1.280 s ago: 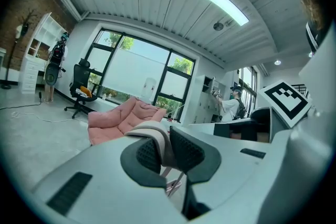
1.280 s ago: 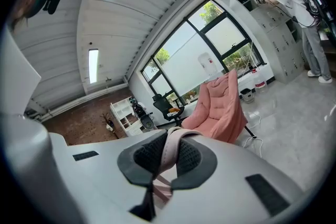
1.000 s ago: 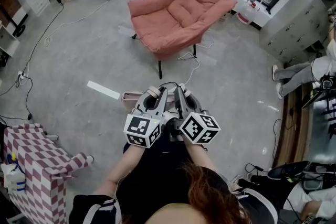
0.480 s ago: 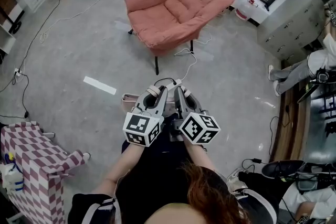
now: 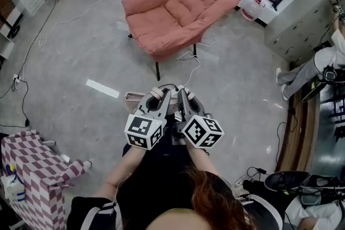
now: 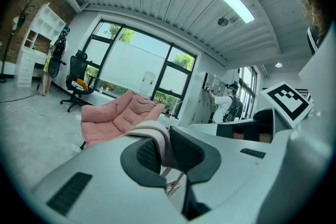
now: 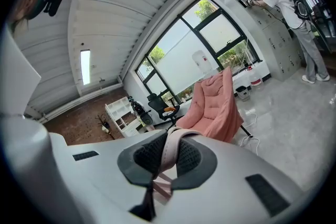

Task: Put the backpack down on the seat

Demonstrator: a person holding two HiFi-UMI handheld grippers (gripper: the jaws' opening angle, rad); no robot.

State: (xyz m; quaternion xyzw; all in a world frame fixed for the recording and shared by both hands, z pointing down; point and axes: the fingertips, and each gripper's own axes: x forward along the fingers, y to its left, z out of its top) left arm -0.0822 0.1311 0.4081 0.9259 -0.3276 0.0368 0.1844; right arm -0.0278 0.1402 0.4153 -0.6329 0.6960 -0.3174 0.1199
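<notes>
Closer to the seat [image 5: 172, 11] than a second ago, I walk the load in.
My left gripper [image 6: 167, 150] and right gripper [image 7: 167, 157] each clamp a strap [image 6: 157, 136]. The backpack [image 5: 133, 98] dangles below, well short of it. A swing could slide the straps out and drop it.

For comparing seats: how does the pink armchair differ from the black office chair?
The pink armchair is wide and cushioned; the black office chair is narrower. The armchair has thin straight legs, the office chair a star base. The armchair's seat is bare; the office chair's holds an orange item. Both stand by the windows.
</notes>
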